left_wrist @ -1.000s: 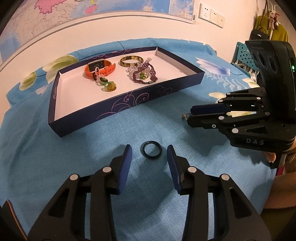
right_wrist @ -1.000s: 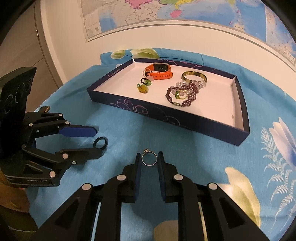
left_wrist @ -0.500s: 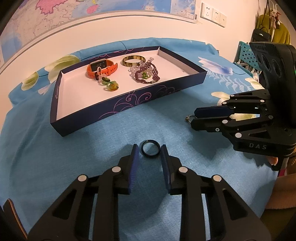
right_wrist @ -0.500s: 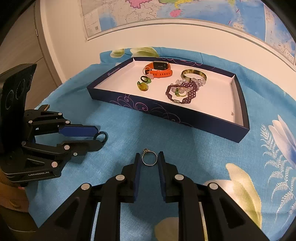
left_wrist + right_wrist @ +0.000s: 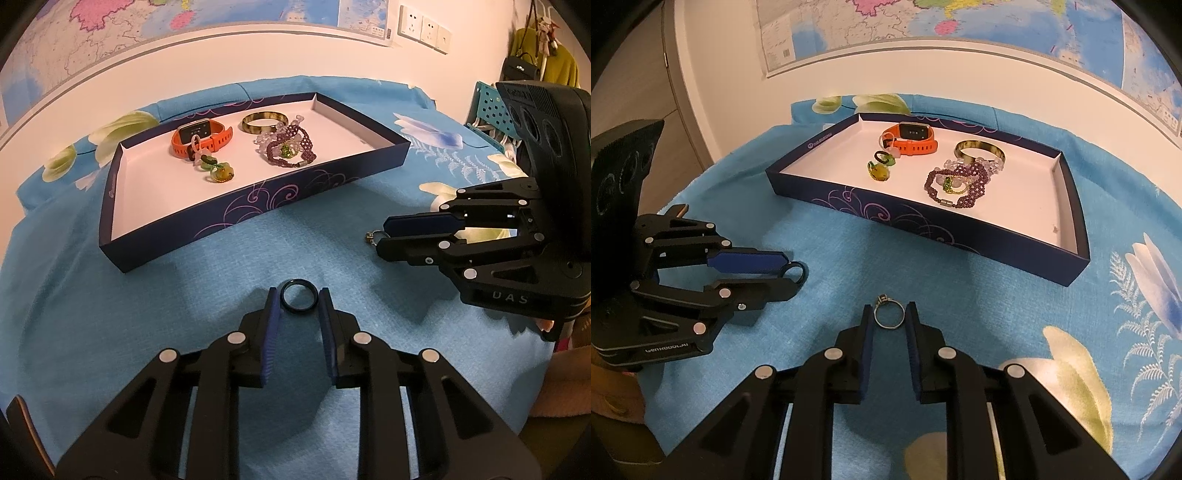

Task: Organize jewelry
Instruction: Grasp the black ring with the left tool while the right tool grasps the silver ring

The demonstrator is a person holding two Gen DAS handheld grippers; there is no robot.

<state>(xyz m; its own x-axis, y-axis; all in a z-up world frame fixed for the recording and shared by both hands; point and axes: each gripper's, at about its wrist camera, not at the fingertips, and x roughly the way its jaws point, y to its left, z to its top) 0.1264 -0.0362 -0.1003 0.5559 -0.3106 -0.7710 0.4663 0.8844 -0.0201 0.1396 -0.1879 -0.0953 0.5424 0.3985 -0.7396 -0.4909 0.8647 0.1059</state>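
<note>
Two rings are pinched at the near edge of the blue cloth (image 5: pixel 110 295): a black ring (image 5: pixel 298 297) is clamped by the left gripper (image 5: pixel 298 301), and a silver ring (image 5: pixel 889 314) by the right gripper (image 5: pixel 889 316). Farther back, an orange smartwatch (image 5: pixel 201 138), a bangle (image 5: pixel 265 123) and a purple beaded bracelet (image 5: pixel 291 150) are seen inside the navy tray (image 5: pixel 236 216).

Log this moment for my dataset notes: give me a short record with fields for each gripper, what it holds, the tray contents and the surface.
left gripper: shut on black ring, pinched at the fingertips
right gripper: shut on silver ring, small stone setting at its upper left
tray: dark blue, white inside, open top
tray contents: orange watch, brown bangle, purple bead bracelet, green rings
surface: blue floral cloth
rings in tray yet: neither held ring
</note>
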